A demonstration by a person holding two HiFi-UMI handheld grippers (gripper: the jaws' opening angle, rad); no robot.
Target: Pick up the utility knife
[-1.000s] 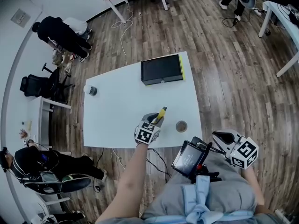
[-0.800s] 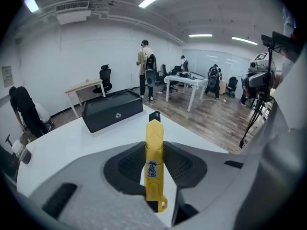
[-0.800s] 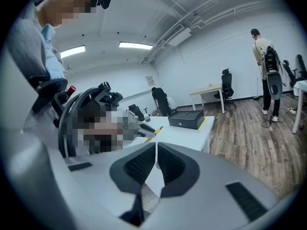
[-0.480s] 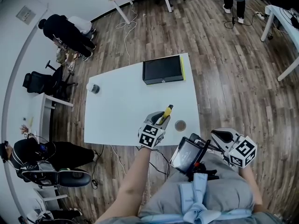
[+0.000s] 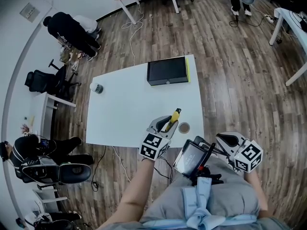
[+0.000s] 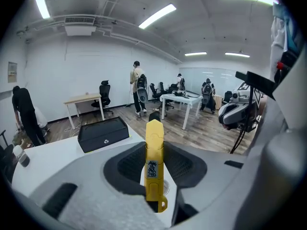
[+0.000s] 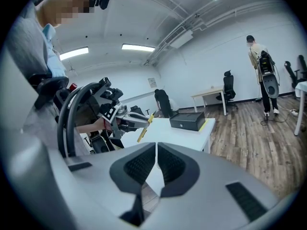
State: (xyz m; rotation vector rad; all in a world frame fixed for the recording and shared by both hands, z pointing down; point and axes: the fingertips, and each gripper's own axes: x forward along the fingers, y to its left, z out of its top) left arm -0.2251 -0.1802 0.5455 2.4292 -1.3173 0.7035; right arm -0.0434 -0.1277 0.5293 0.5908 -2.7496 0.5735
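Note:
The yellow utility knife [image 5: 172, 118] hangs above the front edge of the white table [image 5: 129, 104], clamped in my left gripper [image 5: 165, 123]. In the left gripper view the knife [image 6: 154, 166] stands between the two dark pads and juts out forward past them. The right gripper view catches the knife [image 7: 144, 126] from the side, tilted in the left gripper [image 7: 128, 120]. My right gripper [image 5: 229, 140] stays low at my right side, off the table, its jaws [image 7: 157, 166] shut with nothing between them.
A black case [image 5: 167, 71] with a yellow edge lies at the table's far side. A small round cap [image 5: 184, 127] sits near the front right corner and a small jar [image 5: 97, 88] at the left edge. People and office chairs stand around the room.
My left gripper has risen off the table with the knife and drifted right, toward the round cap. The right gripper has kept still.

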